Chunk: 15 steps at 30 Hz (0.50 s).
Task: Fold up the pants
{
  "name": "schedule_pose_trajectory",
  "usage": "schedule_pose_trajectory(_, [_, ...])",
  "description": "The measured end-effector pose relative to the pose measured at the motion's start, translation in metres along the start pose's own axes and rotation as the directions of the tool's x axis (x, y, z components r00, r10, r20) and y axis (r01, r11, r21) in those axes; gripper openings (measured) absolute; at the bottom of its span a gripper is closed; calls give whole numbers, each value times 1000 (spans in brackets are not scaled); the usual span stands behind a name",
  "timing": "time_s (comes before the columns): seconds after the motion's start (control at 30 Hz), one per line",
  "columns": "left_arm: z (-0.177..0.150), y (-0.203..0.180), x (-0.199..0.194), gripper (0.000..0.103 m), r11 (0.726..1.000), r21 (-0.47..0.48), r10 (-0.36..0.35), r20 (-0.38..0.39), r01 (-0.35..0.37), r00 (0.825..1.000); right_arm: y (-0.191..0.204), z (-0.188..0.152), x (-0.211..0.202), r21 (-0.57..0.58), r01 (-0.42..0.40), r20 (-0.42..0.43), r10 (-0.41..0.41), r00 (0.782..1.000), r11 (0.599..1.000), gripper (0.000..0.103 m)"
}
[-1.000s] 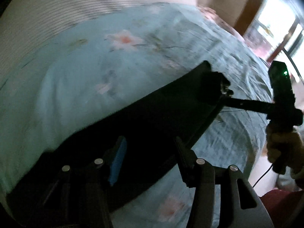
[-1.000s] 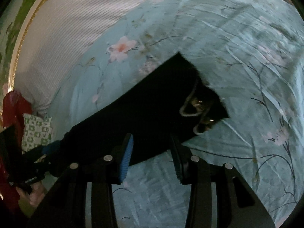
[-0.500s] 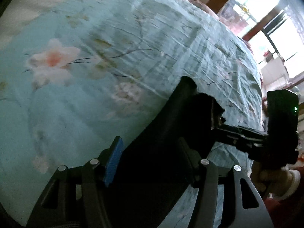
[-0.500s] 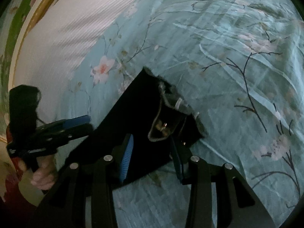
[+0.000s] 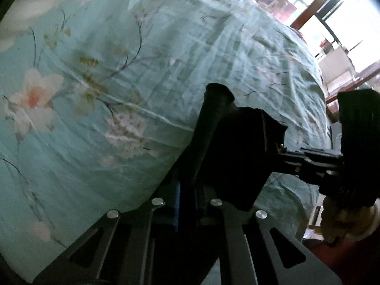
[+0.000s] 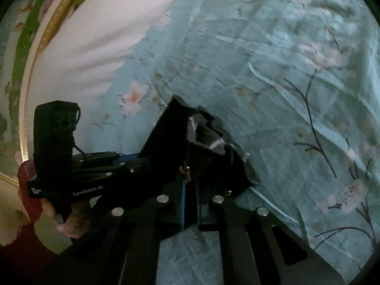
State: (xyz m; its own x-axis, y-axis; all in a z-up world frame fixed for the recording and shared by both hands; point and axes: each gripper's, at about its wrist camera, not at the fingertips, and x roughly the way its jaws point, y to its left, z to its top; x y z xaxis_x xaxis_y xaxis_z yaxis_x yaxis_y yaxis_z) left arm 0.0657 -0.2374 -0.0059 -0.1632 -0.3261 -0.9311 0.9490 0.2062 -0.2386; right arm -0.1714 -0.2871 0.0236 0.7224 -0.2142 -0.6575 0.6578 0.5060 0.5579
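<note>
Black pants (image 5: 232, 142) lie on a teal floral bedsheet (image 5: 118, 71), their waist end bunched and lifted a little. My left gripper (image 5: 187, 204) is shut on the black fabric at the near left side of that end. In the right wrist view the pants (image 6: 171, 142) show a pale inner band and a small metal fastener, and my right gripper (image 6: 190, 204) is shut on the fabric just below them. The left gripper (image 6: 142, 161) comes in from the left, held by a hand. Seen from the left wrist, the right gripper (image 5: 282, 152) bites the pants' right edge.
White ribbed bedding (image 6: 95, 35) covers the head of the bed, with a gold-trimmed headboard (image 6: 45, 38) behind it. A bright window and furniture (image 5: 332, 35) stand beyond the bed's far side. The sheet (image 6: 285, 71) spreads wrinkled to the right.
My left gripper slid along the pants to the waist end beside the right one. Both pairs of jaws went from open to shut on the fabric, which now bunches up.
</note>
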Motion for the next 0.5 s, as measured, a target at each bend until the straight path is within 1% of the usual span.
schedule_pose_trajectory(0.17, [2, -15, -25, 7, 1000, 29, -9, 40, 8, 999, 12, 2, -27, -27, -31, 14, 31, 999, 999, 7])
schedule_pose_trajectory(0.27, [3, -19, -14, 8, 999, 40, 13, 9, -13, 1000, 6, -2, -25, -26, 3, -12, -3, 1000, 1000, 7])
schedule_pose_trajectory(0.33, [2, -18, -3, 9, 999, 34, 30, -17, -29, 999, -4, -5, -15, -3, 29, -42, -29, 999, 1000, 7])
schedule_pose_trajectory(0.37, [2, -18, 2, 13, 999, 34, 40, -29, -39, 999, -7, -6, -11, 3, 30, -54, -30, 998, 1000, 7])
schedule_pose_trajectory(0.4, [1, -18, 6, 16, 998, 33, 49, -37, -48, 998, -10, -8, -6, 9, 45, -69, -44, 997, 999, 9])
schedule_pose_trajectory(0.43, [2, -18, 8, 17, 998, 29, 57, -44, -56, 997, -14, -9, -4, 22, 64, -83, -62, 995, 998, 11])
schedule_pose_trajectory(0.47, [1, -17, 8, 23, 998, 28, 54, -42, -53, 998, -17, -10, -4, 44, 65, -94, -61, 994, 997, 11])
schedule_pose_trajectory(0.5, [1, -17, 6, 37, 999, 27, 43, -41, -42, 998, -20, -11, -6, 64, 58, -98, -52, 994, 996, 13])
